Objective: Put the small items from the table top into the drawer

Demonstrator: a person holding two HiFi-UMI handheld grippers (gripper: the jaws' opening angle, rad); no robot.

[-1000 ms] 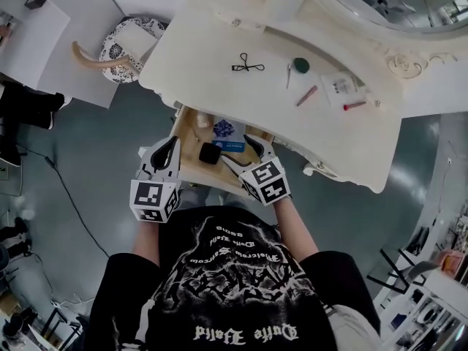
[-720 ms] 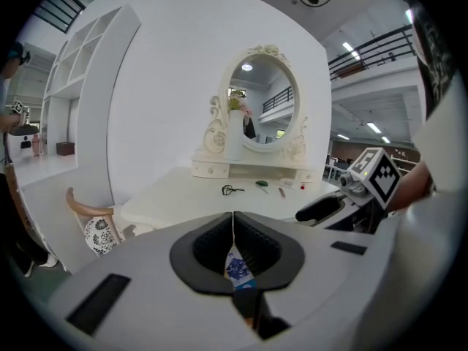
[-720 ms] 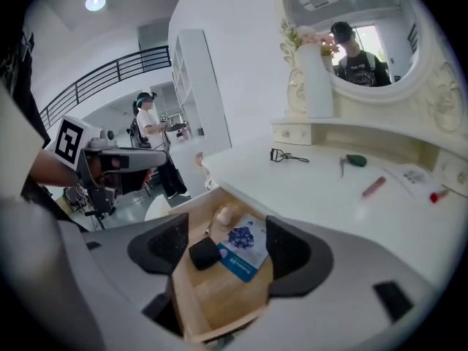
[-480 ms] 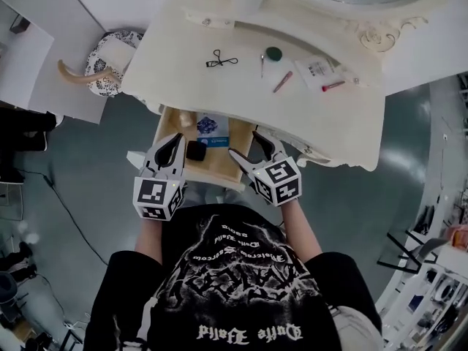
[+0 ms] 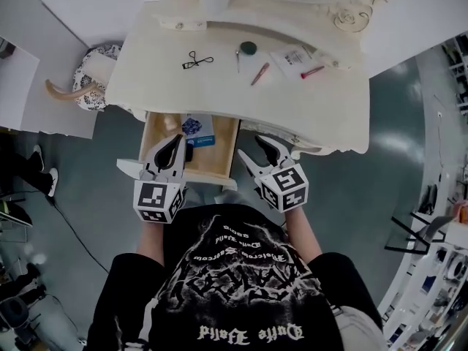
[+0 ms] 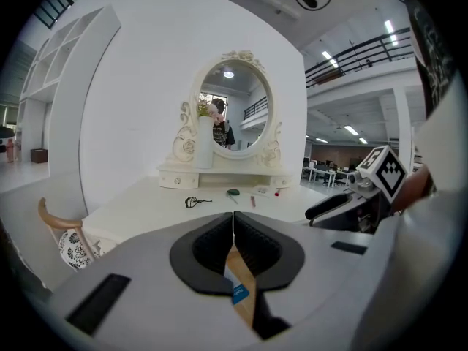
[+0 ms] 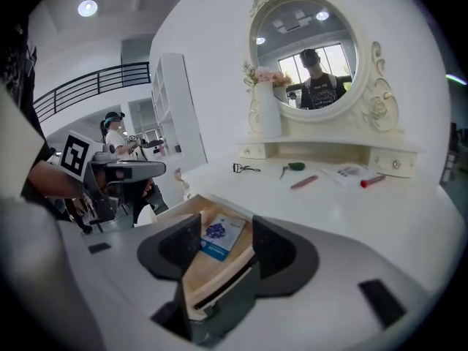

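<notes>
left tongs (image 5: 172, 146): jaws pressed together, nothing between them, seen in their own view (image 6: 233, 219). they hang over the near left part of the open drawer (image 5: 218, 156).

right tongs (image 5: 256, 151): jaws partly apart and just been closing; nothing held. through the gap their own view (image 7: 223, 238) shows only the drawer's wooden bottom and front edge. they sit just off the drawer's near right corner, clear of the left tongs.

in the drawer, ahead of and between the two tongs: a blue and white card (image 5: 196, 128) lying flat. a small black thing (image 5: 189, 153) sits just beside the left tongs' tip, partly hidden.

on the table (image 5: 314, 119), well ahead of both tongs and beyond the drawer, left to right: black eyelash curler (image 5: 196, 61), green round piece with a thin handle (image 5: 246, 49), pink stick (image 5: 259, 73), white packet (image 5: 291, 55), red stick (image 5: 312, 72). none is touched by either tongs.

oval mirror (image 7: 311, 57) stands at the table's far edge.
</notes>
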